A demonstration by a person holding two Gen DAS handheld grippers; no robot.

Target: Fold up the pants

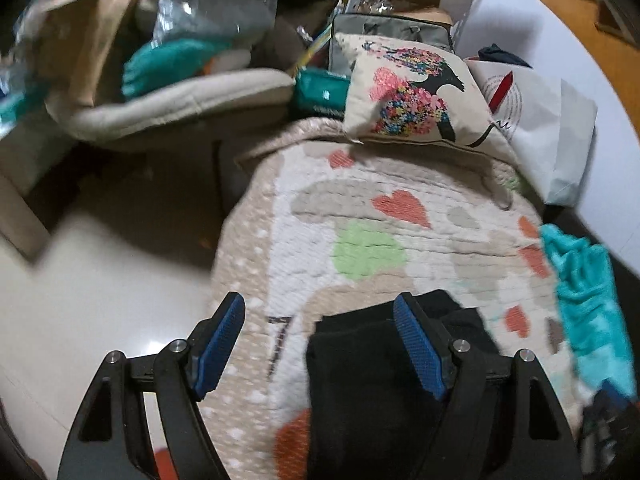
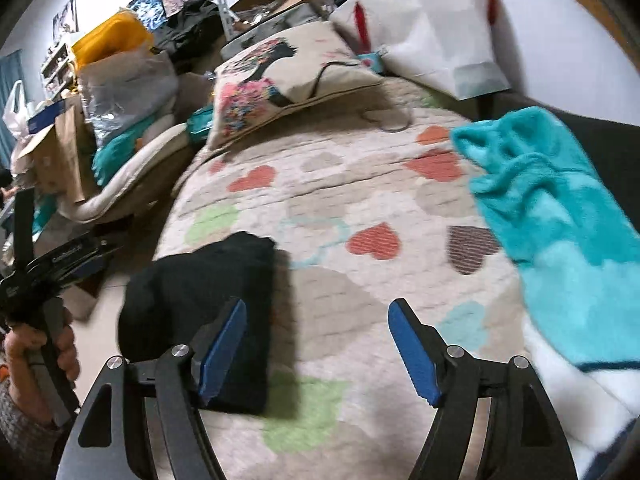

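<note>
The black pants (image 1: 360,384) lie folded into a compact bundle on the heart-patterned bedspread (image 1: 360,216), near its left edge. My left gripper (image 1: 319,302) hovers just above them, open. The bundle's left part shows between its blue pads (image 1: 418,344), which do not press on it. In the right wrist view the pants (image 2: 200,280) sit to the left. My right gripper (image 2: 318,306) stands open over the bare bedspread (image 2: 360,184) beside them, its left finger (image 2: 222,348) overlapping the bundle's near corner. A hand (image 2: 40,348) at the left edge holds the other gripper's handle.
A teal fleece blanket (image 2: 552,216) lies along the bed's right side. A printed cushion (image 1: 412,92) and a white paper bag (image 1: 544,120) sit at the head. Bags, boxes and clothes (image 1: 168,40) pile up at the far left, beyond the pale floor (image 1: 100,280).
</note>
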